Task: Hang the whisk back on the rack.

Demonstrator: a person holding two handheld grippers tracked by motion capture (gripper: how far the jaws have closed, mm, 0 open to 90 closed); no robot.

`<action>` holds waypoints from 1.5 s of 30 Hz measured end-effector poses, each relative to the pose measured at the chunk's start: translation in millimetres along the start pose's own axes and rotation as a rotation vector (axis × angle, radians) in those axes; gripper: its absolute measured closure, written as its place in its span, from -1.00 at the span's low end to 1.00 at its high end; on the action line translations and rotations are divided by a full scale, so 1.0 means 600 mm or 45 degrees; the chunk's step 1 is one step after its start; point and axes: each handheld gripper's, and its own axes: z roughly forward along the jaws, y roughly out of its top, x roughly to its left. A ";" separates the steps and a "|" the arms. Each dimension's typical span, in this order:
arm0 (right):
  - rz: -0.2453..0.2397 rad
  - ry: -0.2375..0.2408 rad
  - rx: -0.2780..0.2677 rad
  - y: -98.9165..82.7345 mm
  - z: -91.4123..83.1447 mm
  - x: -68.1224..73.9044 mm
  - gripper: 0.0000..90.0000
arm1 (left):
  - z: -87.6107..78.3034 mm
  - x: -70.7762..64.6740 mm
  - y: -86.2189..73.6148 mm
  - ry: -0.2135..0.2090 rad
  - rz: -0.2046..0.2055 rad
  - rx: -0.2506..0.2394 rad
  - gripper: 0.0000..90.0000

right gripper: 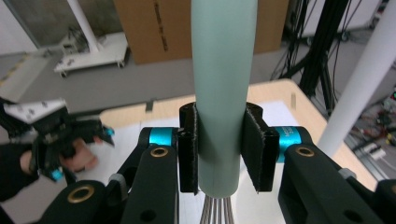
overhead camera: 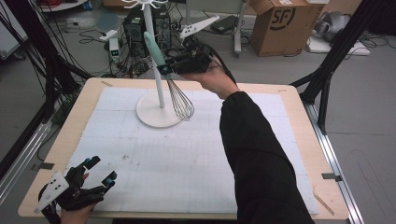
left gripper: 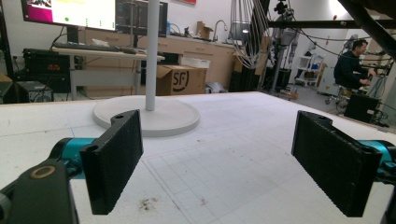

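A: Why does the left gripper (overhead camera: 100, 170) sit low at the near corner of the table (overhead camera: 308, 154), with nothing in it?

B: It looks parked, out of the way. Its jaws stand wide apart, and in the left gripper view there is only the bare white mat (left gripper: 224, 158) between them. It points toward the stand, so I judge it is waiting while the other hand does the work.

A: And the right gripper (overhead camera: 164, 69)?

B: It is up in the air beyond the middle of the table, clamped on the whisk (overhead camera: 161, 63). In the right gripper view both black pads press the handle from either side, near its lower end where the wires start.

A: Why grip there?

B: Probably so the top of the handle stays free to go onto one of the hooks (overhead camera: 144, 4) of the white stand (overhead camera: 158, 79). The whisk hangs tilted just beside the post, its wire head above the round base (overhead camera: 149, 116).

A: What does the whisk look like?

B: A smooth, pale green handle, thick and rounded, with thin steel wires forming a balloon-shaped cage below. I cannot tell whether the handle's tip has a loop.
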 end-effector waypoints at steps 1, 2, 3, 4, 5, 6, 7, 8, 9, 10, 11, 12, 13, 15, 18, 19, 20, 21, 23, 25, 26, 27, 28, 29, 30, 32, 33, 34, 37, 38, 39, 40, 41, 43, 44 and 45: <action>0.010 0.005 -0.005 0.005 0.000 -0.001 0.54 | -0.001 0.000 0.000 0.001 -0.004 -0.001 -0.62; 0.017 0.010 -0.028 0.012 0.001 -0.003 0.55 | -0.004 0.000 0.001 0.002 -0.007 -0.008 -0.62; 0.023 0.013 -0.038 0.019 0.001 -0.005 0.54 | -0.004 0.000 0.001 0.002 -0.007 -0.008 -0.62; 0.031 0.026 -0.050 0.025 0.003 -0.008 0.54 | -0.006 0.000 0.001 0.000 -0.009 -0.010 -0.62; 0.038 0.034 -0.065 0.031 0.005 -0.011 0.54 | -0.008 0.000 0.001 -0.003 -0.009 -0.014 -0.62; 0.039 0.041 -0.079 0.037 0.007 -0.014 0.54 | -0.008 0.000 0.001 -0.003 -0.009 -0.014 -0.62; 0.053 0.050 -0.082 0.042 0.009 -0.016 0.54 | -0.009 0.000 0.001 -0.001 -0.008 -0.013 -0.62; 0.060 0.060 -0.092 0.047 0.012 -0.019 0.54 | -0.010 -0.001 0.001 -0.004 -0.003 -0.016 -0.62; 0.062 0.064 -0.090 0.051 0.014 -0.021 0.54 | -0.011 -0.001 0.001 -0.001 0.004 -0.016 -0.62; 0.059 0.071 -0.091 0.055 0.017 -0.024 0.54 | -0.012 0.000 0.001 0.004 0.010 -0.011 -0.62; 0.066 0.077 -0.096 0.059 0.020 -0.025 0.54 | -0.012 0.002 0.001 0.005 0.003 -0.013 -0.62; 0.066 0.077 -0.096 0.059 0.020 -0.025 0.54 | -0.013 0.003 0.001 0.006 -0.003 -0.016 -0.62; 0.065 0.084 -0.103 0.065 0.025 -0.028 0.54 | -0.014 0.003 0.002 0.011 -0.001 -0.018 -0.62; 0.068 0.088 -0.106 0.066 0.027 -0.029 0.54 | -0.015 0.003 0.002 0.009 -0.004 -0.021 -0.62; 0.076 0.079 -0.103 0.066 0.029 -0.039 0.54 | -0.015 0.002 0.002 0.007 0.000 -0.019 -0.62; 0.077 0.073 -0.101 0.066 0.028 -0.041 0.54 | -0.015 0.002 0.002 0.006 0.001 -0.021 -0.62; 0.080 0.077 -0.104 0.067 0.027 -0.044 0.54 | -0.014 0.002 0.002 0.006 0.001 -0.019 -0.62; 0.087 0.077 -0.108 0.067 0.027 -0.046 0.54 | -0.014 0.002 0.002 0.006 0.001 -0.019 -0.62; 0.093 0.076 -0.114 0.066 0.026 -0.052 0.54 | -0.015 0.002 0.002 0.009 -0.001 -0.021 -0.62; 0.098 0.081 -0.111 0.065 0.026 -0.055 0.54 | -0.015 0.003 0.003 0.012 -0.001 -0.021 -0.62; 0.092 0.061 -0.087 0.060 0.028 -0.061 0.54 | -0.016 0.003 0.003 0.015 0.007 -0.020 -0.62; 0.102 0.060 -0.086 0.059 0.029 -0.063 0.54 | -0.016 0.003 0.003 0.015 0.007 -0.020 -0.62; 0.108 0.062 -0.089 0.058 0.030 -0.066 0.54 | -0.016 0.003 0.003 0.015 0.007 -0.018 -0.62; 0.111 0.063 -0.099 0.057 0.031 -0.069 0.54 | -0.017 0.003 0.003 0.015 0.005 -0.019 -0.62; 0.116 0.071 -0.112 0.057 0.031 -0.071 0.54 | -0.017 0.003 0.003 0.015 0.005 -0.019 -0.62; 0.120 0.074 -0.129 0.055 0.031 -0.076 0.54 | -0.019 0.006 0.004 0.028 -0.003 -0.028 -0.62; 0.123 0.074 -0.129 0.054 0.031 -0.078 0.54 | -0.019 0.006 0.004 0.028 -0.003 -0.028 -0.62; 0.130 0.075 -0.127 0.052 0.032 -0.081 0.54 | -0.020 0.007 0.004 0.031 -0.007 -0.026 -0.62; 0.133 0.080 -0.142 0.049 0.031 -0.087 0.54 | -0.021 0.009 0.003 0.035 -0.012 -0.030 -0.62; 0.130 0.082 -0.147 0.049 0.031 -0.088 0.54 | -0.021 0.009 0.003 0.036 -0.011 -0.026 -0.62; 0.135 0.083 -0.151 0.049 0.032 -0.089 0.54 | -0.020 0.009 0.003 0.035 -0.010 -0.027 -0.62; 0.133 0.082 -0.149 0.049 0.033 -0.090 0.54 | -0.020 0.008 0.003 0.035 -0.011 -0.027 -0.62; 0.133 0.087 -0.159 0.049 0.035 -0.092 0.54 | -0.020 0.008 0.003 0.035 -0.011 -0.027 -0.62; 0.139 0.095 -0.170 0.048 0.037 -0.094 0.54 | -0.020 0.008 0.003 0.036 -0.007 -0.024 -0.62; 0.144 0.105 -0.178 0.048 0.039 -0.096 0.54 | -0.020 0.008 0.003 0.036 -0.008 -0.024 -0.62; 0.149 0.116 -0.180 0.049 0.041 -0.096 0.54 | -0.020 0.008 0.003 0.036 -0.008 -0.024 -0.62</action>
